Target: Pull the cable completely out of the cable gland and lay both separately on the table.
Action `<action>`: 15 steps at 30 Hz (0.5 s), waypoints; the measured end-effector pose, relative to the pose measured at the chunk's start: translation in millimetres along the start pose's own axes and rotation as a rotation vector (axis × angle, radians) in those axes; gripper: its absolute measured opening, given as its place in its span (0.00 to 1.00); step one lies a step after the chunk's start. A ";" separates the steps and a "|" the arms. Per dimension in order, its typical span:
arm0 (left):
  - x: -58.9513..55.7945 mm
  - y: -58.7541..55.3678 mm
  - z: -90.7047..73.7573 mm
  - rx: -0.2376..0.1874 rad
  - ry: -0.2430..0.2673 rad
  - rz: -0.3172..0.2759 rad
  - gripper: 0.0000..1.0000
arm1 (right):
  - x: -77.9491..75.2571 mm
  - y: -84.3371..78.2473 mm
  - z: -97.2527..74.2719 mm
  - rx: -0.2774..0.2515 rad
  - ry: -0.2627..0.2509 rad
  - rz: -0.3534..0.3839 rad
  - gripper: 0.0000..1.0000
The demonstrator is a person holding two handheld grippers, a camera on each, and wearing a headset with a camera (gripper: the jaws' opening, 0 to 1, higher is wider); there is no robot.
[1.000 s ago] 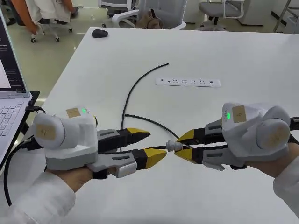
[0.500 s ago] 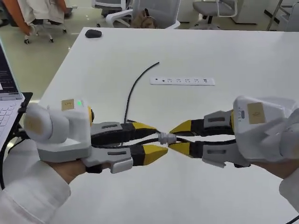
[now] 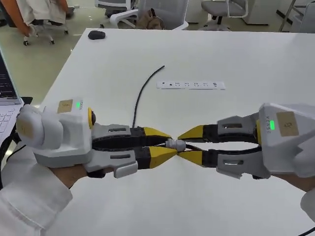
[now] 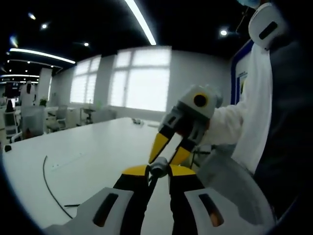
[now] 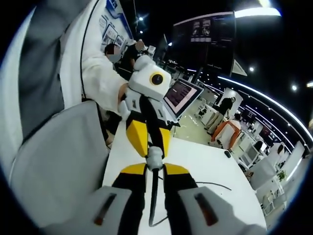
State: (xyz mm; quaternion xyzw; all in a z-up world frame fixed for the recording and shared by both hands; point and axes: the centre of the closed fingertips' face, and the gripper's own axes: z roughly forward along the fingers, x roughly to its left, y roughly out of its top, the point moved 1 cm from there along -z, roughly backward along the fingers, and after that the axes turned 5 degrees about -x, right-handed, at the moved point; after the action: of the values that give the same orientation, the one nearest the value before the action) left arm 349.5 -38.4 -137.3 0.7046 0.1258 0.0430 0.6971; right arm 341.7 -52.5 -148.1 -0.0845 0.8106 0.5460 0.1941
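Change: the left gripper's (image 3: 172, 143) jaws, apart a second earlier, had closed in on the cable gland (image 3: 175, 145).
Cable gland: white, and held above the table (image 3: 246, 54) on the near side of the power strip (image 3: 191, 85), between the tips of the two grippers.
Cable: the black cable (image 3: 140, 96) was not yet pulled out of the gland. One stretch ran back between the right gripper's (image 3: 179, 145) jaws, and the free end lay on the table just past the power strip's left end.
Left gripper: nearer than the power strip and to its left, with its yellow tips pinched onto the gland's left end.
Right gripper: nearer than the power strip and to its right, with its yellow tips clamped on the gland's other end.
Labels: a tan sticker (image 3: 65, 106) sat on the left gripper's body and another (image 3: 288, 125) on the right's, each beside a green light. Their print was too small to read.
Power strip: white, with markings that could not be read.
Mouse: the dark mouse (image 3: 96, 35) lay well beyond the power strip, to its left.
Laptop: the laptop (image 3: 7, 110) stood far left of the power strip, and its screen text could not be read.
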 end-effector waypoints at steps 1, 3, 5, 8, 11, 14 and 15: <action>-0.9 1.4 0.1 0.005 -0.005 0.008 0.16 | 0.6 1.3 -0.3 -0.004 0.005 -0.003 0.11; 0.6 4.2 1.8 0.014 0.003 -0.003 0.16 | -1.3 1.9 -0.4 -0.005 -0.004 -0.032 0.11; -1.1 6.3 2.0 0.011 -0.005 0.006 0.15 | -1.1 5.2 -0.2 -0.033 -0.009 -0.013 0.11; -1.1 11.0 0.7 -0.007 -0.002 -0.002 0.15 | -4.4 9.7 -2.2 -0.073 -0.022 0.023 0.12; -2.8 17.0 -1.9 -0.047 -0.013 -0.019 0.15 | -4.6 13.7 -5.2 -0.126 0.005 0.159 0.14; -3.3 21.3 -5.8 -0.079 -0.023 -0.035 0.15 | -0.3 9.5 -5.7 -0.157 0.041 0.339 0.18; -3.9 21.9 -6.8 -0.083 -0.028 -0.032 0.15 | 0.5 13.4 -6.2 -0.193 0.052 0.376 0.17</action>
State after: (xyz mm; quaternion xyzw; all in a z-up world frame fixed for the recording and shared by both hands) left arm 346.7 -32.7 -114.9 0.6734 0.1255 0.0270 0.7280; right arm 335.2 -53.0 -134.8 0.0360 0.7607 0.6455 0.0587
